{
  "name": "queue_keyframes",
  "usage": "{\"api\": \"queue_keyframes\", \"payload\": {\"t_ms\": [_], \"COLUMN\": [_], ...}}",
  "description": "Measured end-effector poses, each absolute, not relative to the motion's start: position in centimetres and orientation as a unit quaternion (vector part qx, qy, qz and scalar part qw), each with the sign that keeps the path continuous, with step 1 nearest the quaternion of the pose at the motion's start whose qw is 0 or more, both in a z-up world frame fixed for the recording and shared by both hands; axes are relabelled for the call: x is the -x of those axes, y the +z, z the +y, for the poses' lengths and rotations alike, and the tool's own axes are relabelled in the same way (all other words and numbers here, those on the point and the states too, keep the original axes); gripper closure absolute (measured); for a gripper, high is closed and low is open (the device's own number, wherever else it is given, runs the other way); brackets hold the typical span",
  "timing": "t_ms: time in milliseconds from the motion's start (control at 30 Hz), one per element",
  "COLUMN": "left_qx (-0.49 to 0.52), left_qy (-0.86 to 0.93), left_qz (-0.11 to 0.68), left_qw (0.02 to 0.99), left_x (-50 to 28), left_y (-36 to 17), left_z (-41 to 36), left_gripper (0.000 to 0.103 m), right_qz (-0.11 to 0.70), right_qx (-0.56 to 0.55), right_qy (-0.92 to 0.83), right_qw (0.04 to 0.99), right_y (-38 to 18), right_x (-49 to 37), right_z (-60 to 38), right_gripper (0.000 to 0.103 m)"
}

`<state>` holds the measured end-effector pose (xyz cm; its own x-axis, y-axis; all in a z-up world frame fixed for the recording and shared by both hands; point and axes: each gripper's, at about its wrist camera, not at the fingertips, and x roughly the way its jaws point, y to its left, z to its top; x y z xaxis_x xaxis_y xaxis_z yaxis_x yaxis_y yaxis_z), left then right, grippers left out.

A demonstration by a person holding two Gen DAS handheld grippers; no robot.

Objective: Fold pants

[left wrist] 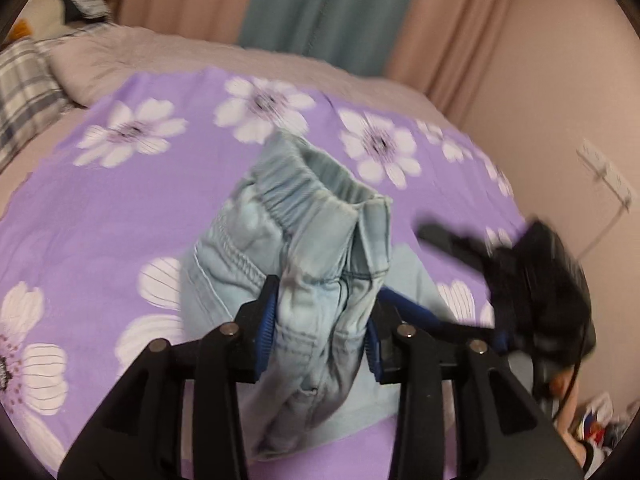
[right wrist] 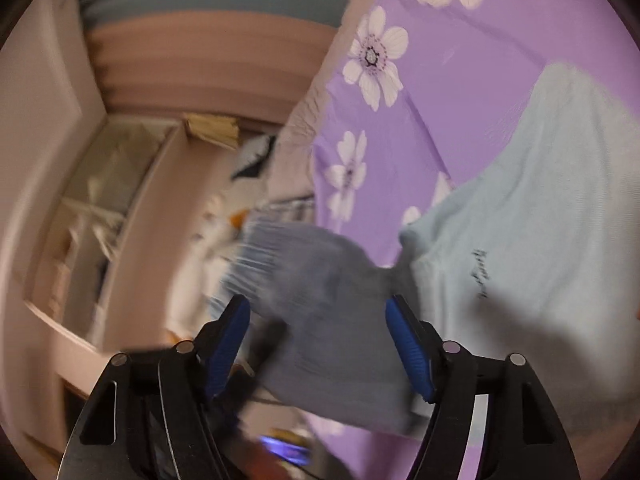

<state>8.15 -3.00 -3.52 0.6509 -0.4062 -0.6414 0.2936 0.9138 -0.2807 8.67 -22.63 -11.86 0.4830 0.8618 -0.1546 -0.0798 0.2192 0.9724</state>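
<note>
Left gripper [left wrist: 320, 336] clamped on the bunched waist end of the pants [left wrist: 304, 248], lifted above the floral sheet [left wrist: 100, 208]. Right gripper [right wrist: 318, 344]: jaws wide apart, blurred cloth between them, grip uncertain. Likely mid-fold; next, carry the waistband over and lay flat. Pale denim, elastic waist, crumpled.

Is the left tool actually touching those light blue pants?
Touching. The left wrist view shows the left tool with its blue pads pressed against both sides of the bunched pants.

Bedroom, bed [left wrist: 168, 52], pillow [left wrist: 24, 80], curtains [left wrist: 328, 4]
</note>
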Motion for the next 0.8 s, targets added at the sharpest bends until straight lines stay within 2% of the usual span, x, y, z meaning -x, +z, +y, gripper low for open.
{"api": "queue_keyframes", "payload": {"t_ms": [67, 233, 333, 367, 433, 500, 567, 667, 800], "left_qx": [0.060, 0.052, 0.061, 0.066, 0.086, 0.104, 0.120, 0.156, 0.170], "left_qy": [-0.197, -0.216, -0.215, -0.215, -0.213, -0.203, -0.185, -0.155, -0.125], "left_qz": [0.389, 0.414, 0.422, 0.426, 0.435, 0.439, 0.443, 0.453, 0.457], "left_qw": [0.898, 0.883, 0.878, 0.876, 0.871, 0.869, 0.869, 0.864, 0.864], "left_x": [-8.3, -7.7, -7.0, -6.7, -6.1, -5.5, -5.1, -4.9, -4.8], "left_y": [-4.7, -6.3, -6.3, -6.4, -6.6, -6.9, -7.2, -7.8, -8.1], "left_z": [-4.2, -4.5, -3.5, -3.2, -1.9, -0.7, 0.6, 3.1, 5.2], "left_gripper": [0.049, 0.046, 0.037, 0.037, 0.036, 0.035, 0.034, 0.034, 0.034], "right_qz": [0.375, 0.409, 0.436, 0.446, 0.466, 0.486, 0.494, 0.478, 0.417], "right_qx": [-0.546, -0.551, -0.521, -0.492, -0.420, -0.341, -0.294, -0.244, -0.225], "right_qy": [0.358, 0.336, 0.312, 0.297, 0.270, 0.248, 0.239, 0.233, 0.229], "right_qw": [0.659, 0.645, 0.664, 0.687, 0.731, 0.765, 0.783, 0.811, 0.851], "right_y": [-12.5, -13.4, -13.5, -13.0, -11.9, -11.1, -10.9, -10.4, -6.6], "right_x": [-9.8, -10.6, -10.4, -10.5, -10.2, -9.9, -9.8, -8.6, -7.5], "right_z": [-22.4, -22.7, -22.9, -22.7, -22.0, -21.0, -20.3, -20.3, -22.3], "right_gripper": [0.026, 0.019, 0.019, 0.019, 0.025, 0.052, 0.061, 0.066, 0.067]}}
